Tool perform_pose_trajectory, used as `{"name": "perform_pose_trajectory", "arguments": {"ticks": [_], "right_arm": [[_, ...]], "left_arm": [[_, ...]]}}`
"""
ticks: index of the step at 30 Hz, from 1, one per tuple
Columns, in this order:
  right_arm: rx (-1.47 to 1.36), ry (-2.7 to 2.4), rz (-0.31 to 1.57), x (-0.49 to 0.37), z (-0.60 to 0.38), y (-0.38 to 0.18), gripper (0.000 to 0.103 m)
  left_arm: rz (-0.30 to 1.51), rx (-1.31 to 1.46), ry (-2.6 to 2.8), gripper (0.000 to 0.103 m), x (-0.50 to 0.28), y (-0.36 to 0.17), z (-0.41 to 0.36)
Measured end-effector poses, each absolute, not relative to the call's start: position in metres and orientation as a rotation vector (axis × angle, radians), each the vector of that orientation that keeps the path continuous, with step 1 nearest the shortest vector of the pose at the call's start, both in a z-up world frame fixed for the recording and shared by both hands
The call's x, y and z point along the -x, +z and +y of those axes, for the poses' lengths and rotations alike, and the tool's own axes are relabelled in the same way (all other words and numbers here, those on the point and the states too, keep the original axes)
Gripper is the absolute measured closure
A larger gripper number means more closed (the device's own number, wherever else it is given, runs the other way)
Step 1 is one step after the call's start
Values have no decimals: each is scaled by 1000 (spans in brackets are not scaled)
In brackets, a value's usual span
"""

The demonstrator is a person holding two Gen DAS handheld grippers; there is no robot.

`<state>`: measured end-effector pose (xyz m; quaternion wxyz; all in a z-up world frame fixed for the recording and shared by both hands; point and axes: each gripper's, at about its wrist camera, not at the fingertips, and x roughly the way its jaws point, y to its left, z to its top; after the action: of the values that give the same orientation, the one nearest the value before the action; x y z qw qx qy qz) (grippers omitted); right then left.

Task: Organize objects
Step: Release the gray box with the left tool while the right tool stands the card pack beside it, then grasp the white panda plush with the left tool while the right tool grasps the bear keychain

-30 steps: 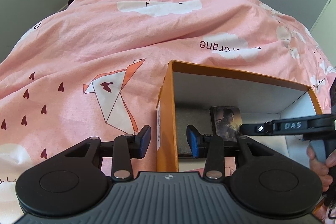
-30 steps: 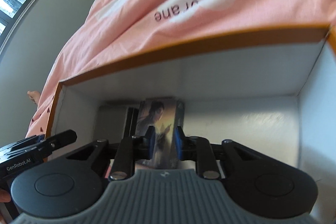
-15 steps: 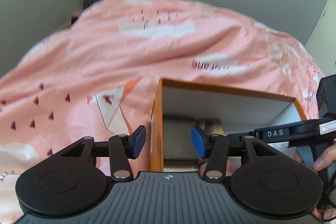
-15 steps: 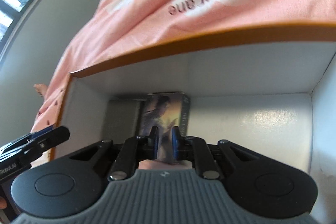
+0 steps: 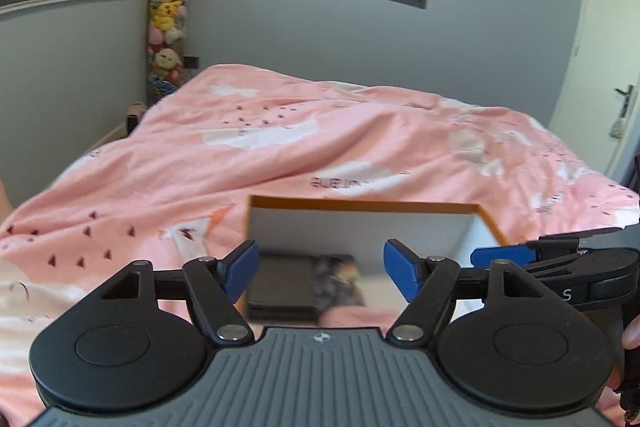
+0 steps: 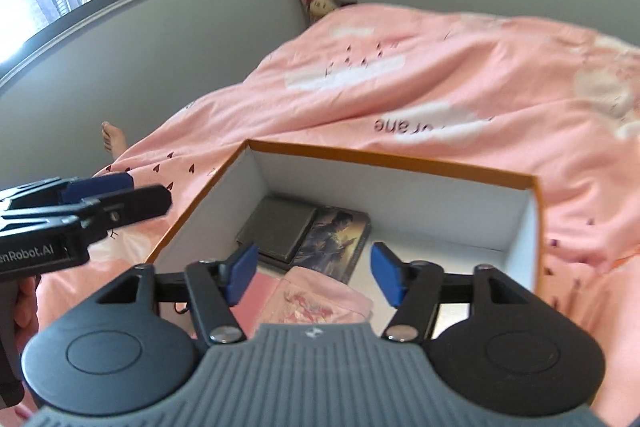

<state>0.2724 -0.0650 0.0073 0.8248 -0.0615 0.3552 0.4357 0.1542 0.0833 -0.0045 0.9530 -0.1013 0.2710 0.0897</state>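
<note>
Objects already lie in the orange-rimmed box just ahead of and below both claws: a pink pouch nearest, then a picture-fronted case beside a dark flat case at the far wall. This looks like the release step just finishing, so the next move likely calls for seeking another loose item, though none shows on the pink bedspread beyond. Right gripper and left gripper are both spreading their jaws, released, with nothing between the pads.

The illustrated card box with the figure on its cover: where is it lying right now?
In the right wrist view, the illustrated card box lies flat on the floor of the orange-rimmed white cardboard box, toward its far left corner, immediately right of a flat dark grey case.
</note>
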Motion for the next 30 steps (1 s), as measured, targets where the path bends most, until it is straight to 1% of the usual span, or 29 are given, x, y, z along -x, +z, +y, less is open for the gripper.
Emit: {"name": "perform_pose_trajectory", "arguments": {"ticks": [4,8,12,15,18,21,25,29,30], "right_arm": [[132,927,722,-250,-90,19,31],[140,907,734,-228,-113,20,26],[126,864,772,-211,-133,13,18],[107,835,799,-199,-146,7,18],[117,802,816,-185,-156,0,18],[143,784,825,-171,-161,-7,18],[154,768,874,-158,-167,-19,19],[151,738,929,-152,-174,-30,30],[144,735,941,-151,-175,-33,33]], "left_arm": [[565,194,149,18,-143,-5,68],[592,190,113,18,-132,-9,56],[622,200,64,17,-120,-15,48],[682,222,-5,15,-112,-25,44],[776,313,-83,15,-108,-39,44],[814,352,-114,15,-100,-49,44],[855,342,-106,15,-94,-57,43],[916,358,-136,16,-91,-66,41],[936,374,-159,20,-91,-69,41]]}}
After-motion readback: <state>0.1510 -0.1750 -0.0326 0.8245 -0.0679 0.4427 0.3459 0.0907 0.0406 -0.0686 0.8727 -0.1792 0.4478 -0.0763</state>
